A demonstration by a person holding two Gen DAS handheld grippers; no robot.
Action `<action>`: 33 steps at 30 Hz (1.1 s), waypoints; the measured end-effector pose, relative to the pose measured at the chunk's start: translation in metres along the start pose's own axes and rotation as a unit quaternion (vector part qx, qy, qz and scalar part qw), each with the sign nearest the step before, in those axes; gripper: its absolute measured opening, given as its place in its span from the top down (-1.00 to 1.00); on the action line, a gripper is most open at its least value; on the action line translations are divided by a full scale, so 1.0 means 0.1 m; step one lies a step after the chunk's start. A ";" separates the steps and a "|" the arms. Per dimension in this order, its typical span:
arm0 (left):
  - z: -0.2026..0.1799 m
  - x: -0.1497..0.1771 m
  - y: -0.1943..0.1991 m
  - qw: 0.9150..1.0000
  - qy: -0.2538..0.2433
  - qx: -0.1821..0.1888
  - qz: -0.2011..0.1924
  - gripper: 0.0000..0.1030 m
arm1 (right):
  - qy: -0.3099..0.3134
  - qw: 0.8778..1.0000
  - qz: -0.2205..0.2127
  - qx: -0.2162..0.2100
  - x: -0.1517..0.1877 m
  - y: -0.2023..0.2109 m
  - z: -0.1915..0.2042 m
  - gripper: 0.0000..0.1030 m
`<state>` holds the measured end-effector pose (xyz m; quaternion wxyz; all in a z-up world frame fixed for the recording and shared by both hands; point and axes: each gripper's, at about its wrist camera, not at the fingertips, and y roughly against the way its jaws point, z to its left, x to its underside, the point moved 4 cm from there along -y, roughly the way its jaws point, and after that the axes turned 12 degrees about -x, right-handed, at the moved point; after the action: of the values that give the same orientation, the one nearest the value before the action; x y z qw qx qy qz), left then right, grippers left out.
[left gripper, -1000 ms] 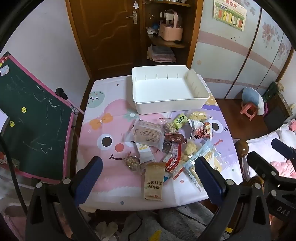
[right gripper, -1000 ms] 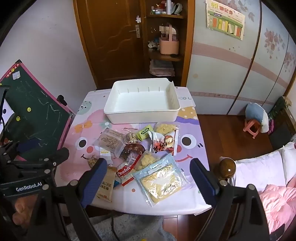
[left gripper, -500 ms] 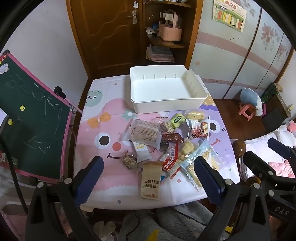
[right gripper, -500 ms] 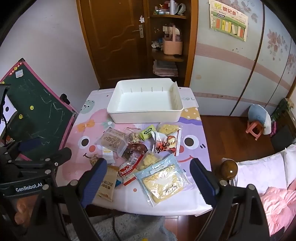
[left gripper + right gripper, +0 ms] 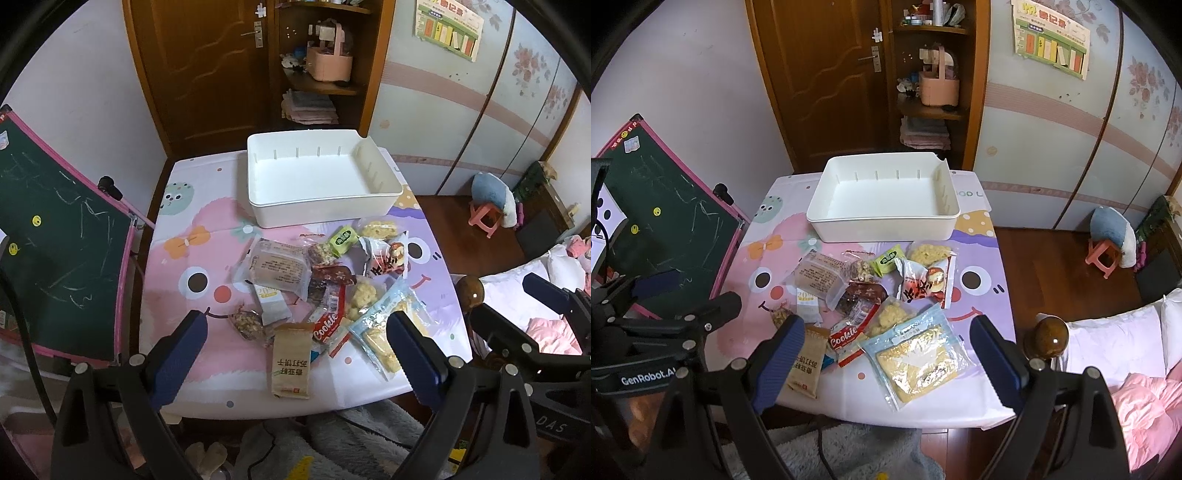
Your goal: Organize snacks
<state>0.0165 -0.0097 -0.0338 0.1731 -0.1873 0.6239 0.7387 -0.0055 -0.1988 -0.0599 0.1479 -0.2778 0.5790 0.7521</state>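
Currently both grippers, left (image 5: 291, 352) and right (image 5: 888, 354), hover open; snacks (image 5: 871, 295) light, crinkly, slippery: pinch sealed edges.

bin (image 5: 321, 216) white | tablecloth (image 5: 184, 258) pink-lilac cartoon faces | cookie pack (image 5: 846, 334) red | chalkboard (image 5: 55, 236) green

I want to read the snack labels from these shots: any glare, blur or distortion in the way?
Left wrist view: fisheye bends the edges, dim indoor light, yet the brown packet print is sharp. Right wrist view: glare streaks the clear bag; the Cookie pack reads fine; the white bin looks evenly lit.
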 end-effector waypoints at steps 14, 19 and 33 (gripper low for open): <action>0.04 -0.06 -0.01 1.000 0.009 -0.001 -0.004 -0.89 | -0.007 1.000 -0.005 0.004 -0.03 -0.01 -0.04 -0.77; 0.16 -0.15 0.02 0.999 0.025 -0.008 -0.019 -0.89 | -0.014 1.000 -0.016 0.007 -0.10 0.07 -0.15 -0.77; 0.31 -0.22 0.03 0.998 0.036 -0.014 -0.041 -0.89 | -0.037 0.999 -0.024 0.005 -0.20 0.14 -0.38 -0.77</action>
<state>0.0325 0.0199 -0.0155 0.1778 -0.2413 0.6109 0.7328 0.0123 -0.2367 -0.0435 0.1882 -0.2629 0.5706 0.7549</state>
